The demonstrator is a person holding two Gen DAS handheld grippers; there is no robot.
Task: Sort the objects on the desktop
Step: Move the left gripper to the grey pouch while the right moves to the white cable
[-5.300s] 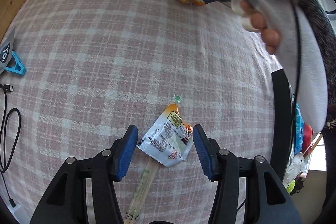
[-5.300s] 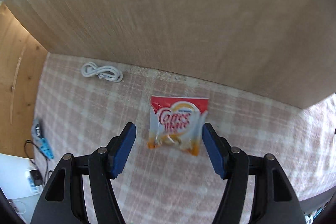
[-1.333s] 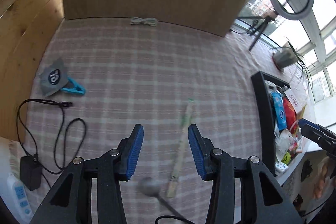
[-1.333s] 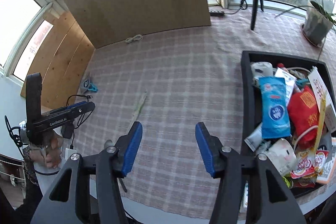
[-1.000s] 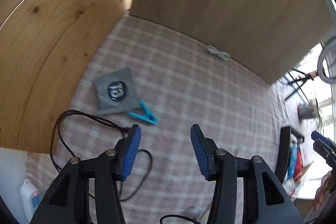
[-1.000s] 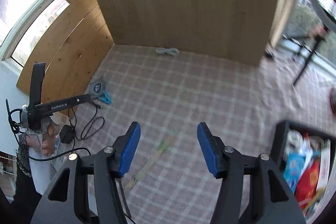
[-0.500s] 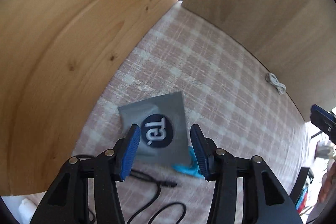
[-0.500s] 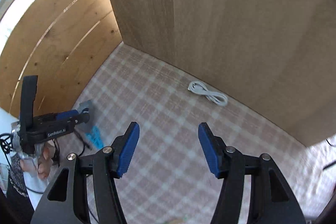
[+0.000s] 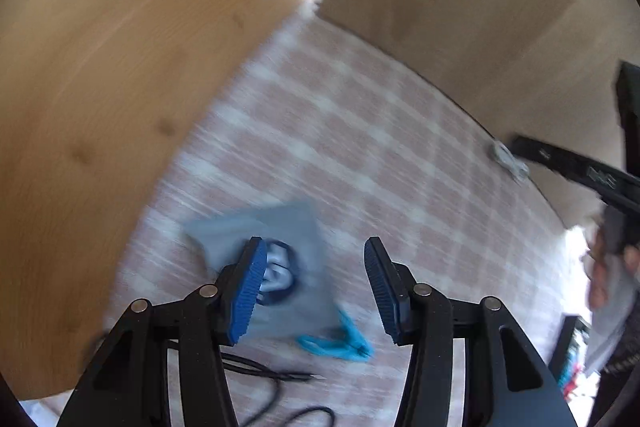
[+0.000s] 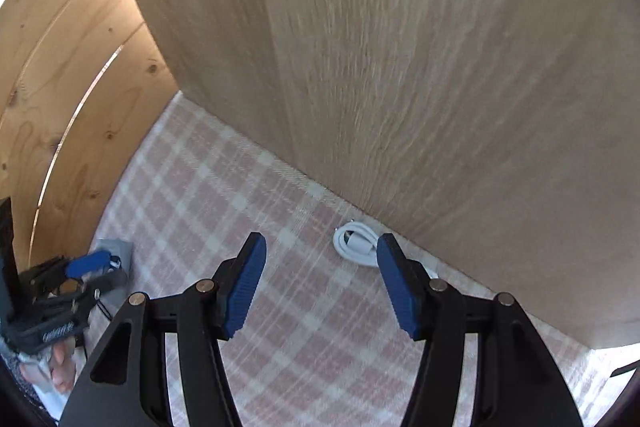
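Observation:
My left gripper is open and empty, low over a grey packet with a dark round logo that lies on the pink checked cloth; its left finger covers part of the logo. A blue clip lies just in front of the packet. My right gripper is open and empty; a coiled white cable lies by the wooden back wall, just ahead of its right finger. The left gripper also shows in the right wrist view, over the grey packet.
Wooden panels wall the cloth on the left and at the back. A black cord lies near the cloth's front left. The white cable also shows far off in the left wrist view. The black tray's edge shows at far right.
Both grippers moved forward and down. The left one closed in on the grey packet and the blue clip. The right one closed in on the white cable by the back wall.

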